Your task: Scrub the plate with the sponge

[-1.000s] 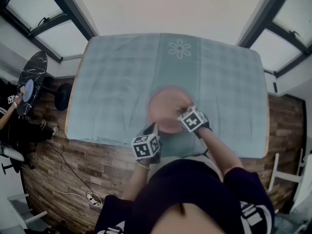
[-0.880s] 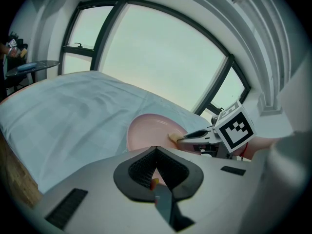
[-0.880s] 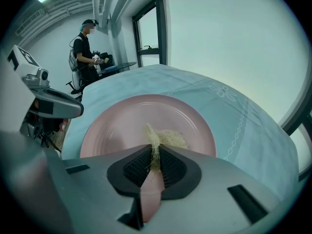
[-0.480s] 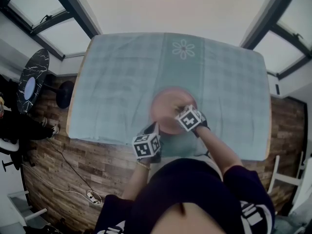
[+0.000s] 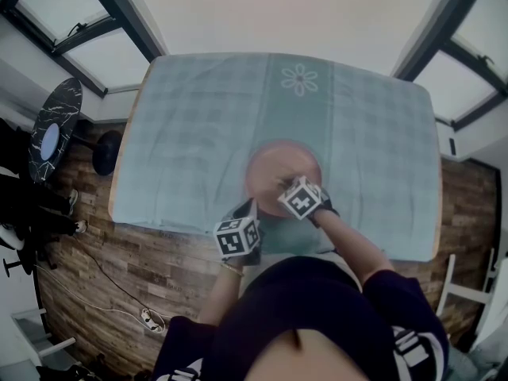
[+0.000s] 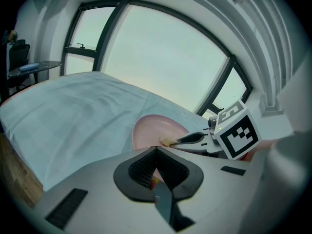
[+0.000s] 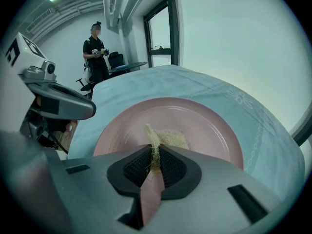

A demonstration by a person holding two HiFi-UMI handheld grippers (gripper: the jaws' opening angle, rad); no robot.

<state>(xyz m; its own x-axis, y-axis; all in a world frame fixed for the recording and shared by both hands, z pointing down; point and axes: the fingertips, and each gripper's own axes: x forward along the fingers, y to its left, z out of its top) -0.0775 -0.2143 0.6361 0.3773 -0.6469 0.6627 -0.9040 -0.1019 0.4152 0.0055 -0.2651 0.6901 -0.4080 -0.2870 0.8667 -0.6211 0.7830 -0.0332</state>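
Plate [image 7: 204,121]: round, pink, shallow, raised rim. Lies flat on teal cloth [image 5: 190,125], mid-width of table, close to near edge.

Sponge [image 7: 168,138]: small, pale yellow, coarse and fibrous. Rests on plate's well, near side of centre, touching surface. Near end is drawn up into thin strand, pinched between closed jaws of your right gripper [image 7: 155,156].

Plate's near-left rim runs into closed jaws of your left gripper [image 6: 156,152]. Pink sliver shows in seam.

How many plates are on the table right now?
1. The round pink plate sits on the pale blue checked tablecloth, toward its near edge, under the right gripper, which holds a beige fibrous sponge on it. No other plate shows.
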